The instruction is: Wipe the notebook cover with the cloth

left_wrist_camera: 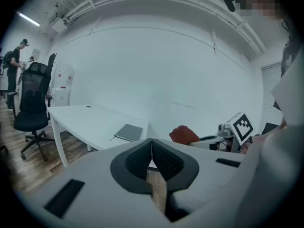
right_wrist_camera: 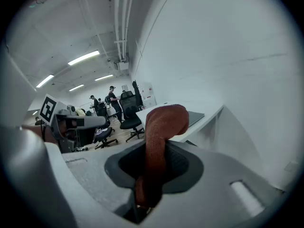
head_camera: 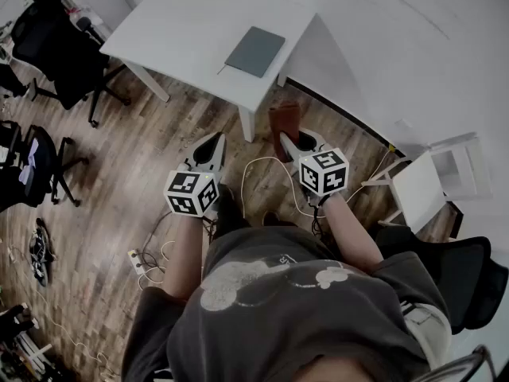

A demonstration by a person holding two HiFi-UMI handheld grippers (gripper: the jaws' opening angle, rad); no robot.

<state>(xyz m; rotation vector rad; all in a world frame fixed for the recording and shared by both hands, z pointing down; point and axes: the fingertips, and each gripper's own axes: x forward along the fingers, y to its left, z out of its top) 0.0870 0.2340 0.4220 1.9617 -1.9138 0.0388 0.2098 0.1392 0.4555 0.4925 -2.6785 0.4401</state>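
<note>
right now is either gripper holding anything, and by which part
The right gripper holds the cloth by one end, rest bunched beyond. The left gripper is shut, empty.

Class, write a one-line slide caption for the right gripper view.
Right tool shut on a reddish-brown cloth, held before the white table bearing a grey notebook.

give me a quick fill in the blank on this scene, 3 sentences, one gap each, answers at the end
1. The right gripper is shut on a reddish-brown ____.
2. The left gripper has its jaws together and holds ____.
3. The grey notebook lies closed on the white ____.

Missing words: cloth; nothing; table.
</note>
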